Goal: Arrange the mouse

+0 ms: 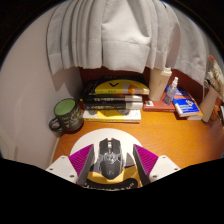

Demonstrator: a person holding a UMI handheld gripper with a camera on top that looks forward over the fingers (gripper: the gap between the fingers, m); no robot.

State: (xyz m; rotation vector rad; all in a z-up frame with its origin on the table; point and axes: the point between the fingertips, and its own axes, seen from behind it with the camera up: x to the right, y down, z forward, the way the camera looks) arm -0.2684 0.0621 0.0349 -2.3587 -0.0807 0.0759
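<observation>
A black gaming mouse (109, 157) sits between my two fingers, its front pointing away from me. My gripper (112, 150) is shut on the mouse, with the magenta pads (84, 160) pressed against its left and right sides. The mouse is over a white round mat (95, 136) on the wooden desk (170, 135). I cannot tell whether it rests on the mat or hangs just above it.
A green mug (66, 113) stands ahead to the left. A stack of books (113, 100) lies straight ahead. To its right are a white bottle (158, 85), a small bottle (172, 88) and a blue box (186, 105). Grey curtains (110, 35) hang behind.
</observation>
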